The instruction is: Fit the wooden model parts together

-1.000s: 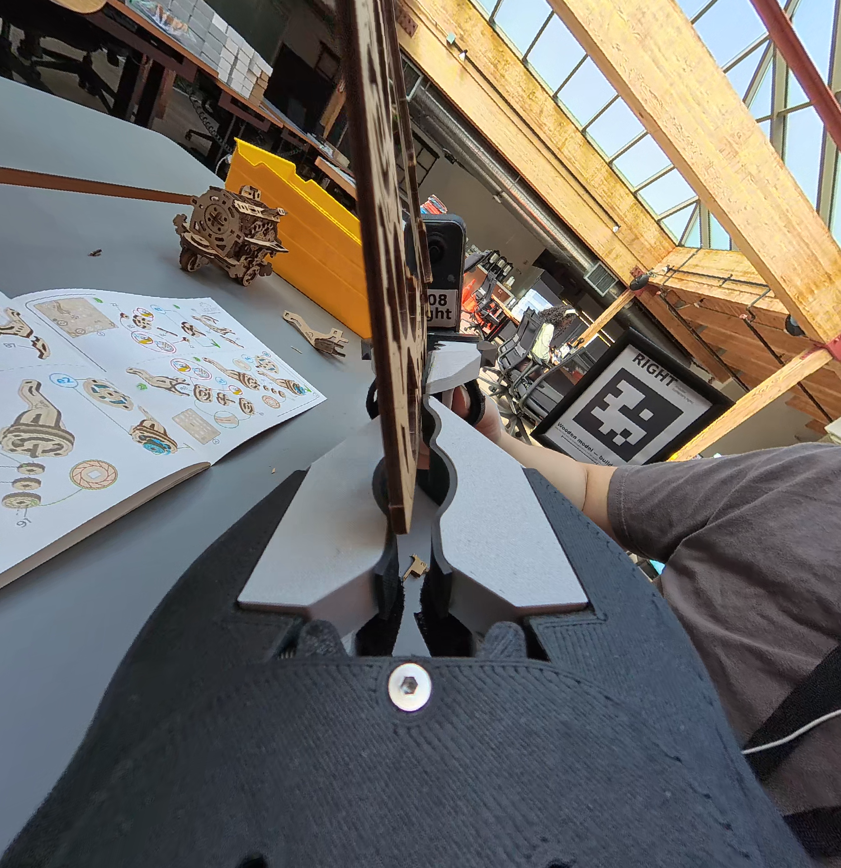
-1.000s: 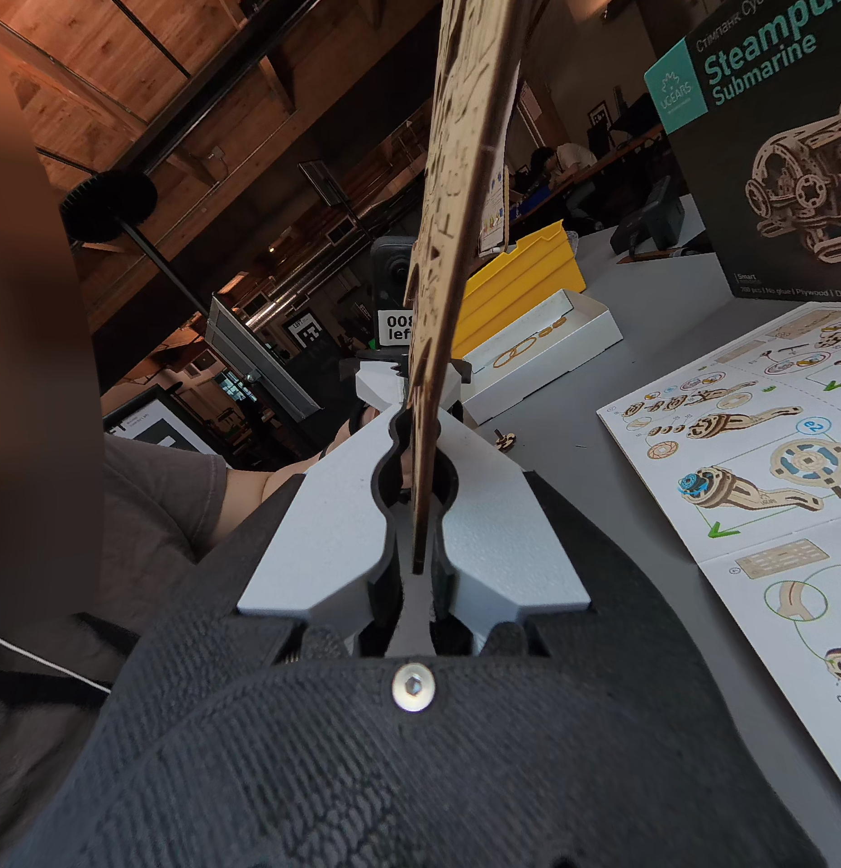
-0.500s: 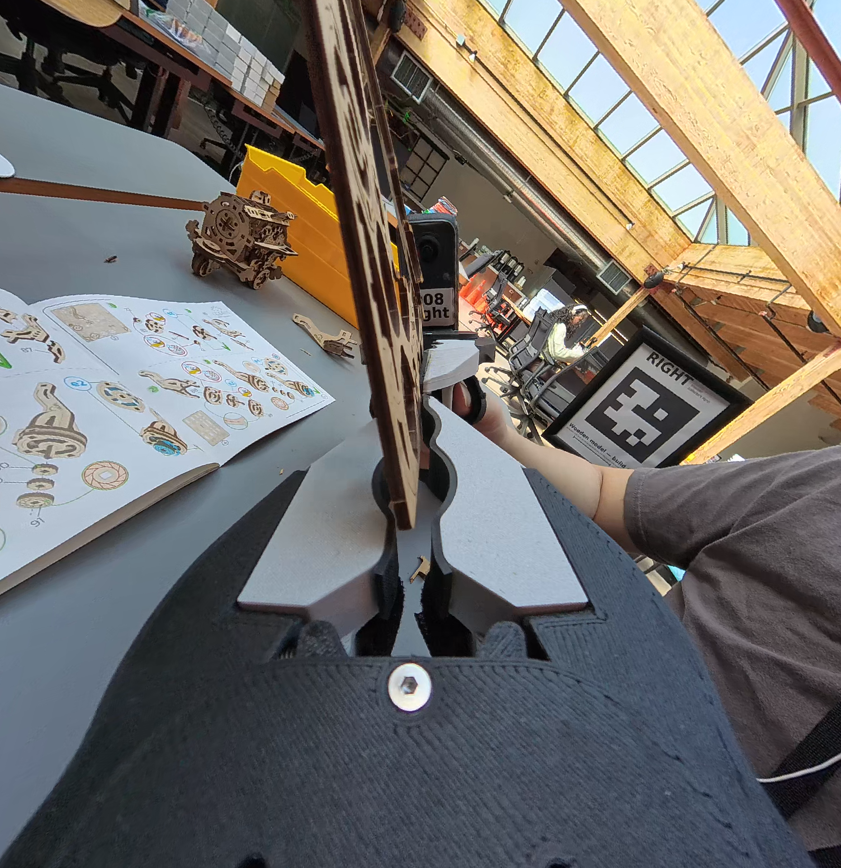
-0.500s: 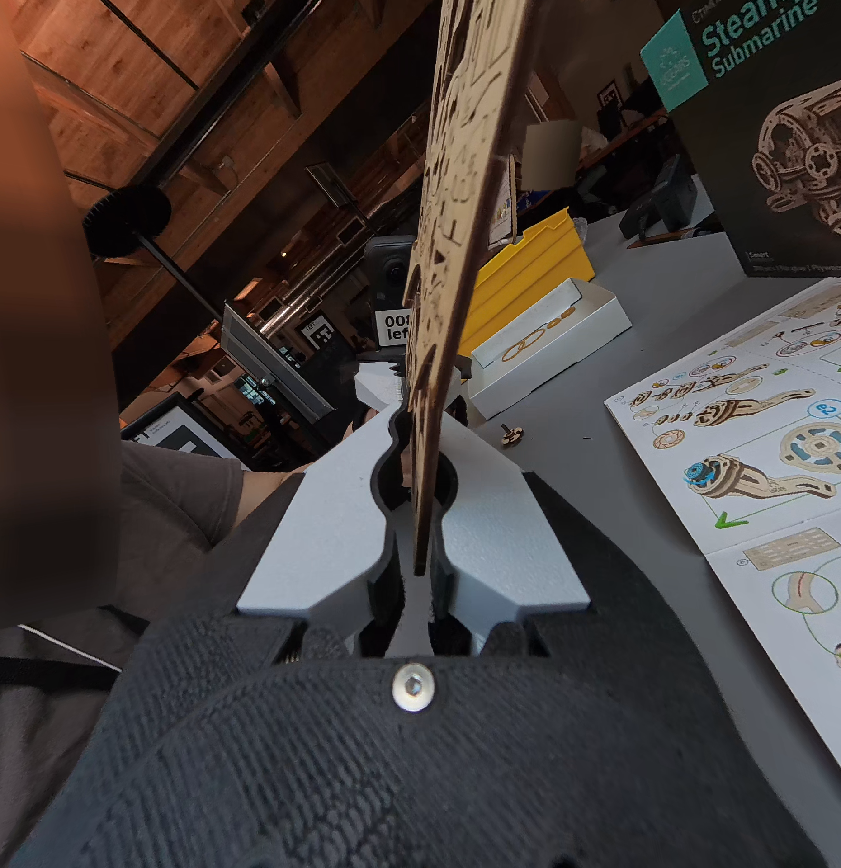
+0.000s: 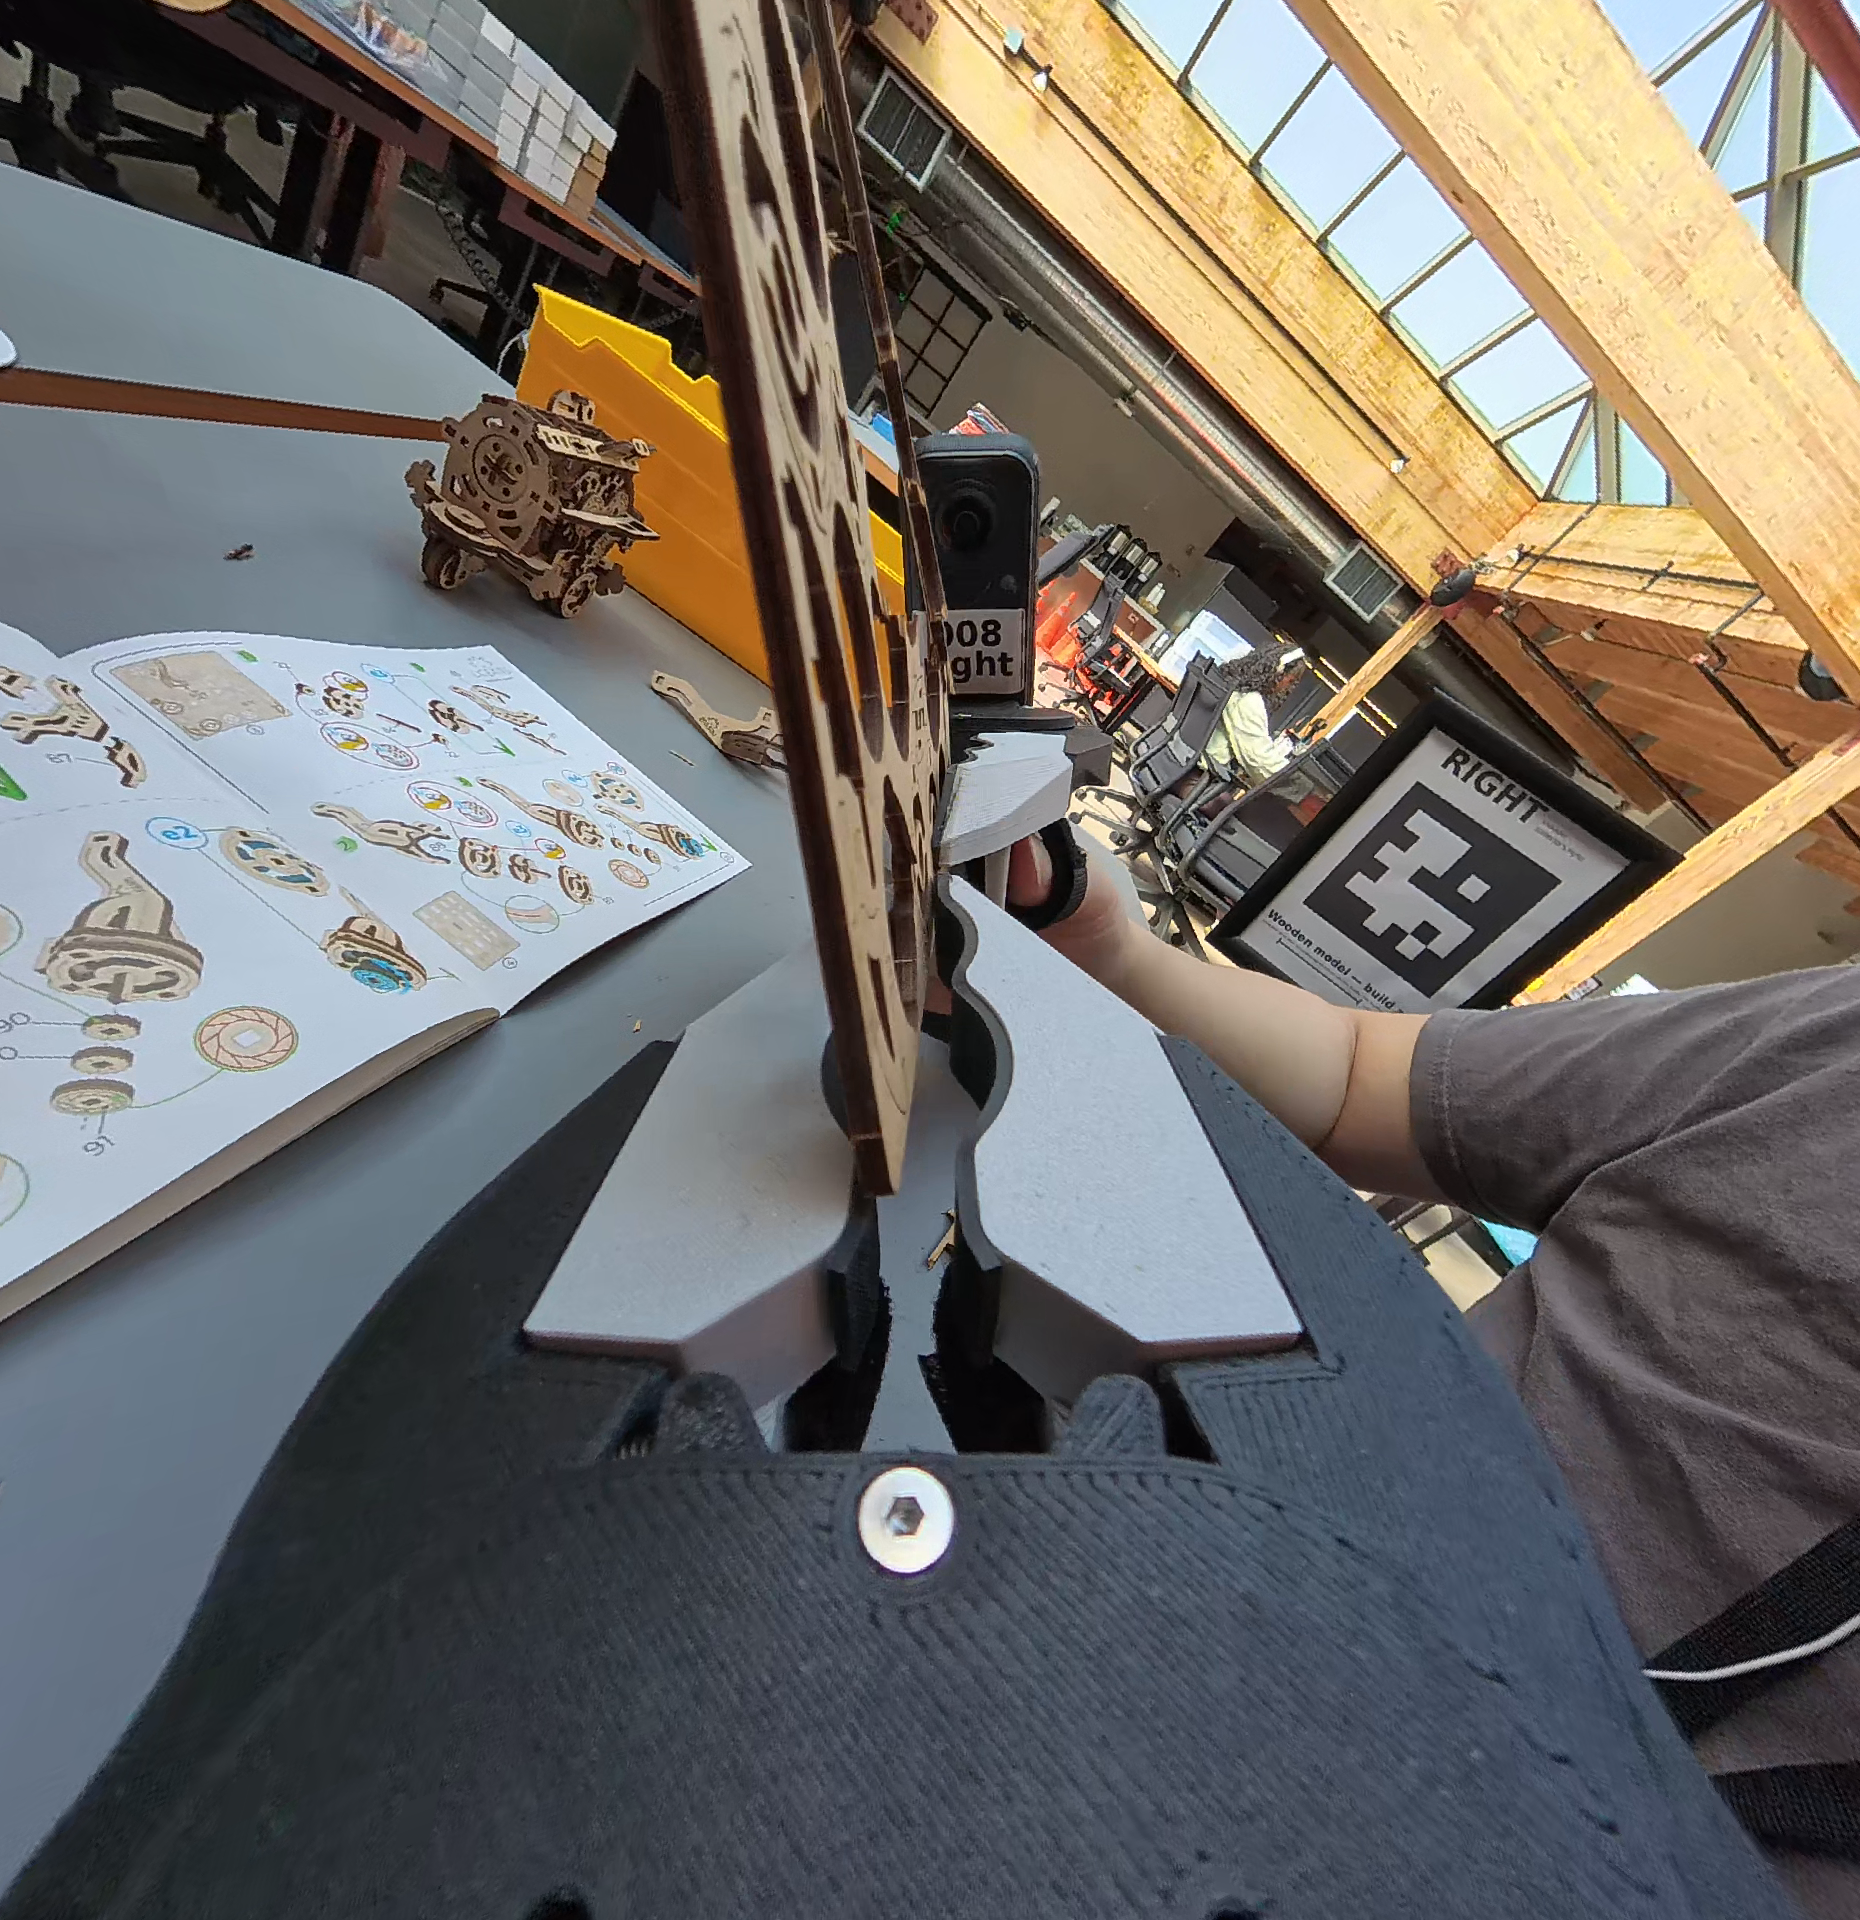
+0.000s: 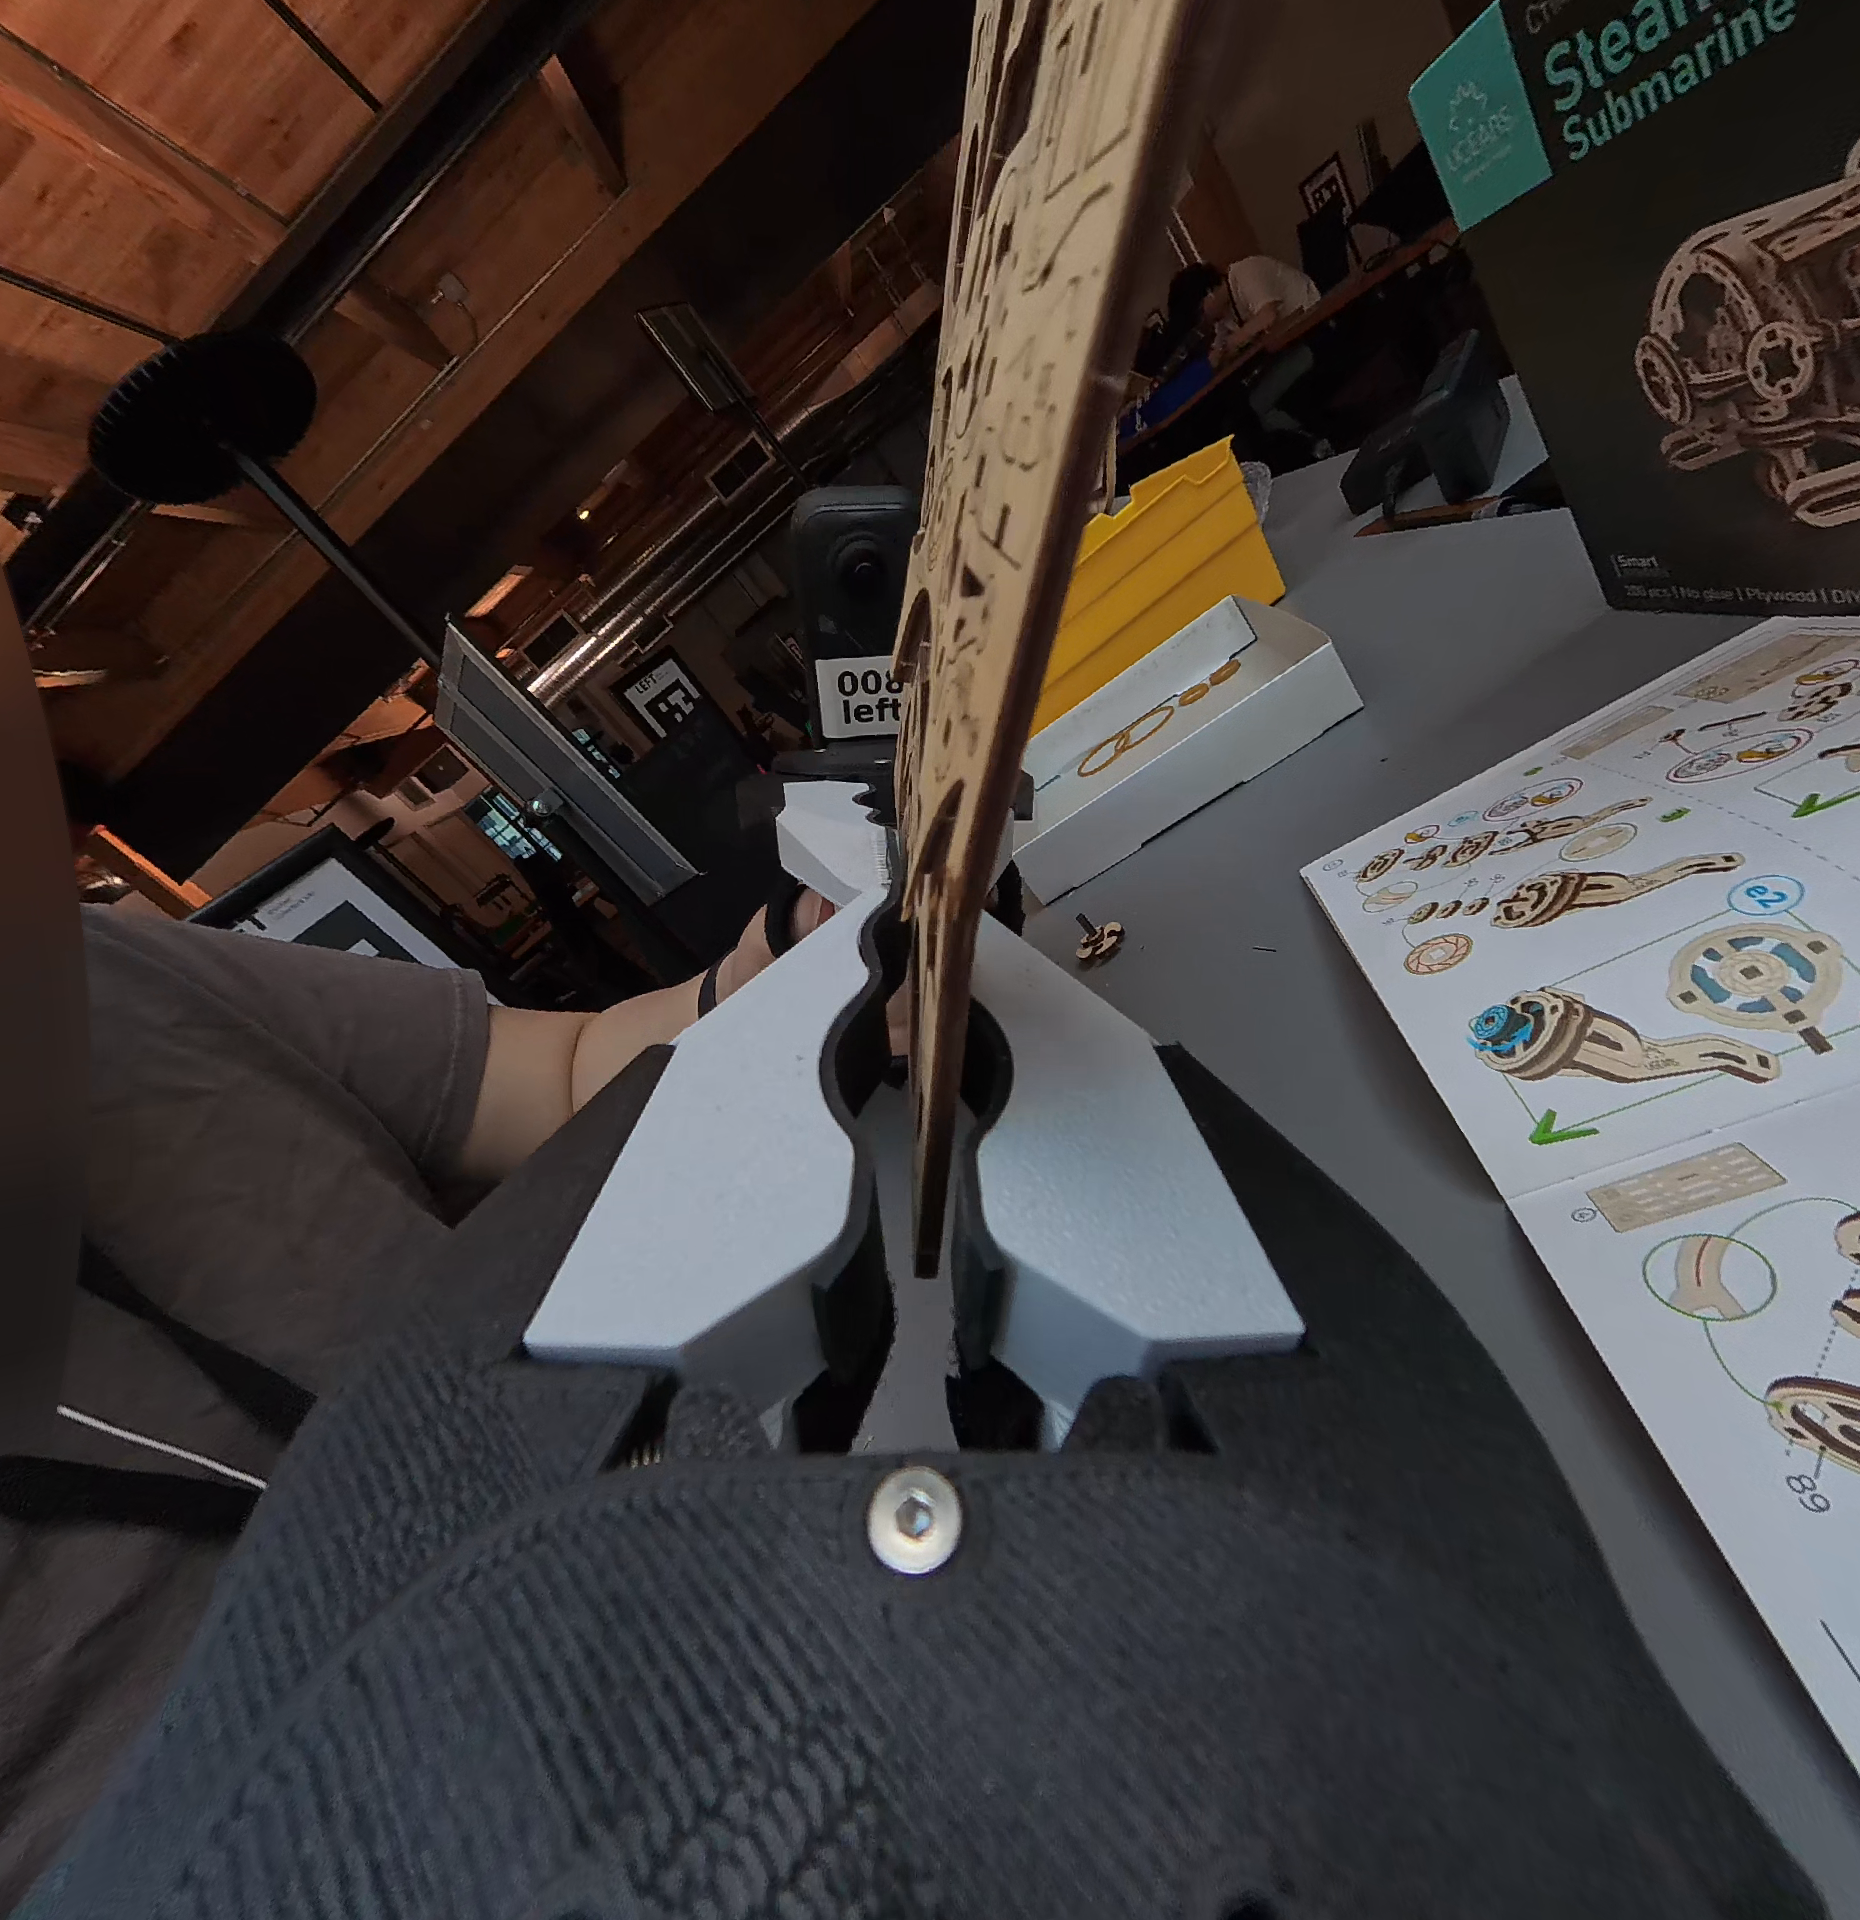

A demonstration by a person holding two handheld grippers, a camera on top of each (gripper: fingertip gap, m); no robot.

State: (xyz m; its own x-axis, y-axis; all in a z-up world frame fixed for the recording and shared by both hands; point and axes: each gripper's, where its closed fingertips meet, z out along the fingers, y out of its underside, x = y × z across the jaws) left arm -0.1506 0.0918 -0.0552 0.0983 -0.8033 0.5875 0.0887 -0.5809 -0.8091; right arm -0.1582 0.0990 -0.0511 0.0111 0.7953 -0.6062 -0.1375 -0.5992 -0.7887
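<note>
Compared with a second ago, the wooden sheet [image 5: 801, 499] is leaned more toward the booklet [image 5: 282, 831], and the small wooden model [image 5: 526, 504] is seen nearer. The sheet is held upright above the grey table [image 5: 126, 312], clamped by the left gripper [image 5: 910, 1029] and the right gripper [image 6: 921, 1039], both narrowed onto its lower edge. A white tray [image 6: 1196, 727] holds, it seems, some wooden rings; behind it stands a yellow bin [image 6: 1165, 561], its content hidden.
</note>
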